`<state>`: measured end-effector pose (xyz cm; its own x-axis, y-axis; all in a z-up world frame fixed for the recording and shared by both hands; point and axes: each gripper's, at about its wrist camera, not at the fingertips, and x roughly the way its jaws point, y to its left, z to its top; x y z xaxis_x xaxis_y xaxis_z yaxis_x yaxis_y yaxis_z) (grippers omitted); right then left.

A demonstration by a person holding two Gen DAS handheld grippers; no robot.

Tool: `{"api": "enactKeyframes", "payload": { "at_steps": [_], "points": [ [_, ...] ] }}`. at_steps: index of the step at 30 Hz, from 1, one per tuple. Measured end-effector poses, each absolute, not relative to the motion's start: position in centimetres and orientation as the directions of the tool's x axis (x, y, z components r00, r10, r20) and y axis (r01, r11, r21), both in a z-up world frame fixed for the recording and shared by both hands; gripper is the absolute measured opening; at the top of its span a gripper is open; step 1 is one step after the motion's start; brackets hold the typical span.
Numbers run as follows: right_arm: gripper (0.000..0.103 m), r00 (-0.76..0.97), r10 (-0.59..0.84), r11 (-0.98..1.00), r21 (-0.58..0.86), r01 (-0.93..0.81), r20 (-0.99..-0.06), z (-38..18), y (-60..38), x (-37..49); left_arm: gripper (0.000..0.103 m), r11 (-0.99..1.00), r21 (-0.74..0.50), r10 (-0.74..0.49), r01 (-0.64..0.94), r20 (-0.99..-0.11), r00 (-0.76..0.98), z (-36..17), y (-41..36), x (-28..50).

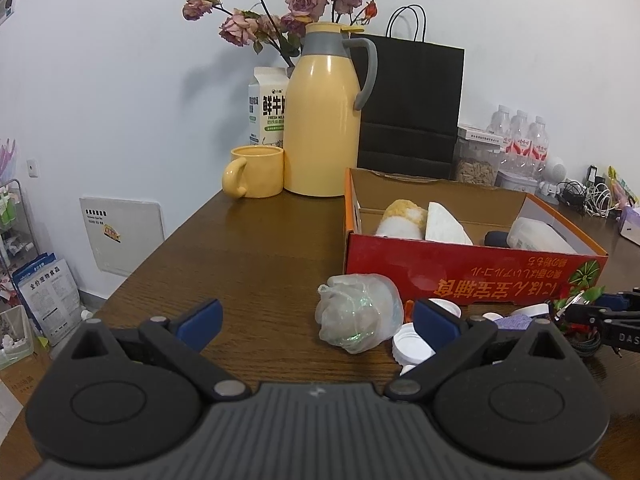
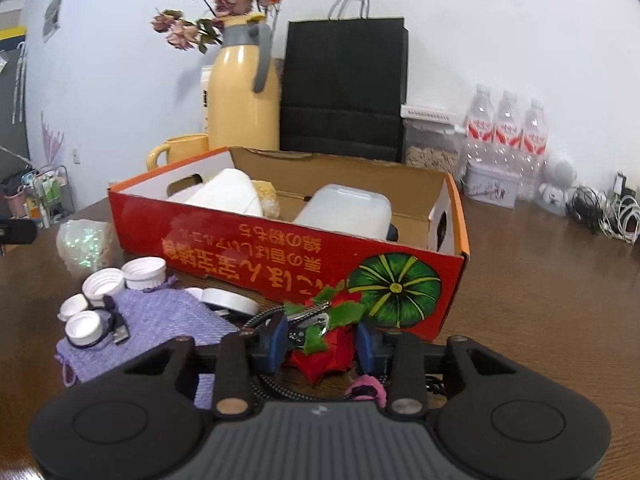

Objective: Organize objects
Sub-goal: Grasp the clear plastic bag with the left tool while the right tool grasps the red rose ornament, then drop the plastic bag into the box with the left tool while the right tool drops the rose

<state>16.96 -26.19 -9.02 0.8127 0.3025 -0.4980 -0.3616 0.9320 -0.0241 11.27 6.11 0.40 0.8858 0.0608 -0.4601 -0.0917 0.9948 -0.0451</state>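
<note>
A red cardboard box (image 1: 472, 276) (image 2: 256, 252) stands on the wooden table and holds a white container (image 2: 344, 210), a white cloth and a yellow sponge. My right gripper (image 2: 322, 342) is shut on a red artificial flower with green leaves (image 2: 332, 344) just in front of the box; it also shows in the left wrist view (image 1: 576, 312). My left gripper (image 1: 316, 320) is open and empty above the table, with a crumpled clear plastic bag (image 1: 358, 320) between its fingertips. White bottle caps (image 2: 104, 282) (image 1: 412, 346) and a purple knitted pouch (image 2: 160, 328) lie left of the flower.
A yellow thermos jug (image 1: 324, 120), yellow mug (image 1: 254, 172), milk carton (image 1: 268, 108), dried roses and a black paper bag (image 1: 412, 104) stand behind the box. Water bottles (image 2: 506, 132), a tin and cables (image 2: 612, 216) sit far right. The table's left edge (image 1: 160, 248) drops to the floor.
</note>
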Motion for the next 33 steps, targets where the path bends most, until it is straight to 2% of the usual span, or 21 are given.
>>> {"api": "enactKeyframes", "payload": {
  "at_steps": [8, 16, 17, 19, 22, 33],
  "points": [
    [0.033, 0.871, 0.275, 0.945, -0.055, -0.323, -0.407, -8.2, -26.5, 15.1, 0.103, 0.996, -0.048, 0.041, -0.075, -0.501, 0.864, -0.7, 5.4, 14.6],
    [0.033, 0.888, 0.264, 0.949, -0.061, -0.308, -0.376, -8.0, -26.6, 14.6, 0.101, 0.993, -0.071, 0.038, -0.091, -0.544, 0.838, -1.9, 4.4, 18.1],
    [0.033, 0.889, 0.263, 0.95, -0.062, -0.307, -0.373, -8.0, -26.6, 14.6, 0.096, 0.992, -0.086, 0.027, -0.09, -0.55, 0.834, -2.2, 4.5, 18.2],
    [0.033, 0.892, 0.26, 0.951, -0.062, -0.303, -0.368, -8.0, -26.7, 14.4, 0.046, 0.992, -0.097, 0.016, -0.085, -0.562, 0.827, -2.7, 4.5, 18.2],
    [0.033, 0.896, 0.26, 0.952, -0.061, -0.301, -0.361, -7.9, -26.7, 14.3, 0.042, 0.992, -0.092, 0.027, -0.091, -0.541, 0.841, -2.8, 4.4, 17.5],
    [0.033, 0.918, 0.258, 0.958, -0.041, -0.283, -0.301, -7.7, -27.4, 13.6, 0.042, 0.992, -0.104, 0.015, -0.066, -0.428, 0.904, -0.7, 4.1, 14.7]
  ]
}}
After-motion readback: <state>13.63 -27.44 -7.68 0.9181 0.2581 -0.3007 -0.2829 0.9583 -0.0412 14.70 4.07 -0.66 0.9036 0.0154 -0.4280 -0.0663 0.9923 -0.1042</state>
